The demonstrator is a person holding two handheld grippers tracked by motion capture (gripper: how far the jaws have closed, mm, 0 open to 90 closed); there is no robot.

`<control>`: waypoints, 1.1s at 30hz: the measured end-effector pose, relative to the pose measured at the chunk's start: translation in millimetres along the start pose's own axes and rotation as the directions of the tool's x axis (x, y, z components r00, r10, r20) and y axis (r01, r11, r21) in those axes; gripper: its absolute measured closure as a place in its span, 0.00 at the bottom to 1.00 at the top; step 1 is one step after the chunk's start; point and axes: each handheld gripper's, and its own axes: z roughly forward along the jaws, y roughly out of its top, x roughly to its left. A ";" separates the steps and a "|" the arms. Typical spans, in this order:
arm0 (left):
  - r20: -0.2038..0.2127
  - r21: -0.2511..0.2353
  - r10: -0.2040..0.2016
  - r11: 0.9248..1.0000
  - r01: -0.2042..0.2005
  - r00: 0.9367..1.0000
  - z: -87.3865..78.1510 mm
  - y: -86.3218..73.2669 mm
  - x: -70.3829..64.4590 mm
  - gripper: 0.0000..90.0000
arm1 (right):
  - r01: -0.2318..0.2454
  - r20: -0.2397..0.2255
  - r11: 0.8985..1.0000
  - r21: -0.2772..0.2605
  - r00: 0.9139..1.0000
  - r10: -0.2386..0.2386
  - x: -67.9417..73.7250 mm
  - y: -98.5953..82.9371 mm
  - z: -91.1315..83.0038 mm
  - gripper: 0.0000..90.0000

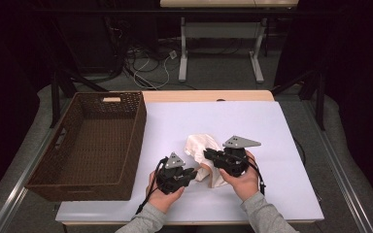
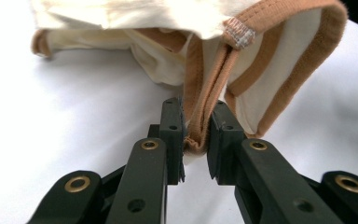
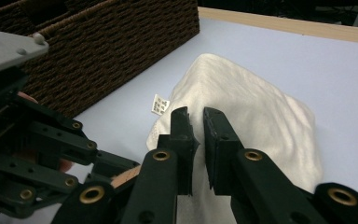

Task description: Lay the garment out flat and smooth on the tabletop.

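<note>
Only one printed thing in sight: a small white tag (image 3: 160,104) sticking out from the edge of the cream garment (image 3: 256,121), just ahead of my right claw (image 3: 196,122). There are dark marks on it, a few short lines of print, but they're too tiny and blurred for me to read a single letter or number. From my left claw (image 2: 196,122), the garment's tan trim and stitched seam carry no writing. The wicker basket (image 1: 126,145) bears no label I can read either.
</note>
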 end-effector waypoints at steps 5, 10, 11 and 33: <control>-0.004 -0.014 -0.009 1.000 0.008 1.000 -5.7 2.8 4.0 0.88 | -0.013 0.003 1.000 -0.005 1.000 0.013 -4.5 -0.6 -1.0 0.92; -0.012 -0.018 -0.008 1.000 0.008 1.000 -8.6 3.5 6.1 0.88 | -0.026 0.004 1.000 0.006 1.000 0.026 -7.6 -1.5 -1.2 0.91; -0.008 -0.021 -0.014 1.000 0.014 1.000 -8.9 3.5 6.2 0.88 | -0.029 0.004 1.000 0.007 1.000 0.029 -8.3 -1.8 -1.1 0.91; -0.034 -0.017 -0.020 1.000 0.020 0.999 -11.5 3.8 11.5 0.88 | -0.091 -0.009 0.996 0.013 0.996 0.091 -19.9 -4.6 -5.6 0.93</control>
